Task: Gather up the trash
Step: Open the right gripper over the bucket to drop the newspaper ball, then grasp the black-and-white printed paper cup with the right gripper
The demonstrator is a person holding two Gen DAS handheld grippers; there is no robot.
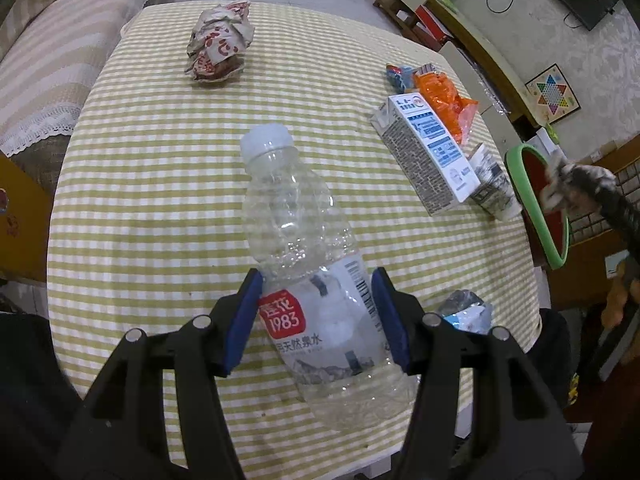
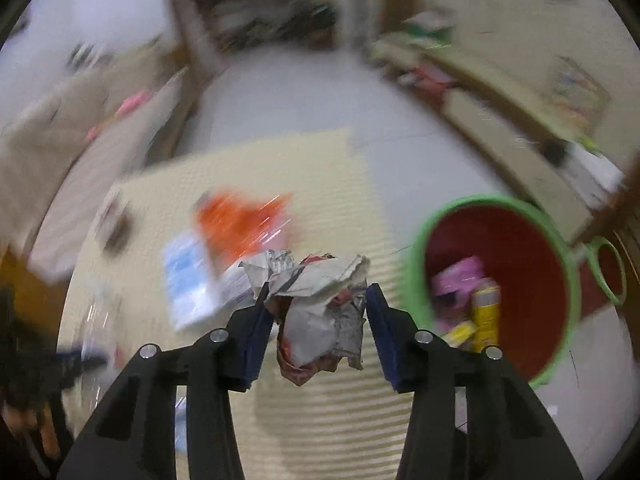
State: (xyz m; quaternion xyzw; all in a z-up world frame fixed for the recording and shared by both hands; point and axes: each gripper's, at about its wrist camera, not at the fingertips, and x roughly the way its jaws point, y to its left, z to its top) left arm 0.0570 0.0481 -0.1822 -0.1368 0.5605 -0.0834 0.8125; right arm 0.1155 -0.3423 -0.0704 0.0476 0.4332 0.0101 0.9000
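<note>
Jaws clamp one bottle (image 1: 316, 280); one paper wad (image 2: 320, 304); one bin (image 2: 560, 280).

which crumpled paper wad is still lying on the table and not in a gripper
The red-printed paper wad at the table's far edge lies free. The other, a grey newspaper wad, is clamped in the right gripper near the bin.

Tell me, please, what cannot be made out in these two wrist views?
- Left wrist view: the silvery scrap is half hidden behind the left gripper holding the bottle.
- Left wrist view: the red bin shows only as a sliver; its contents are hidden.
- Right wrist view: motion blur smears everything on the table beyond the crumpled paper in the right gripper.
</note>
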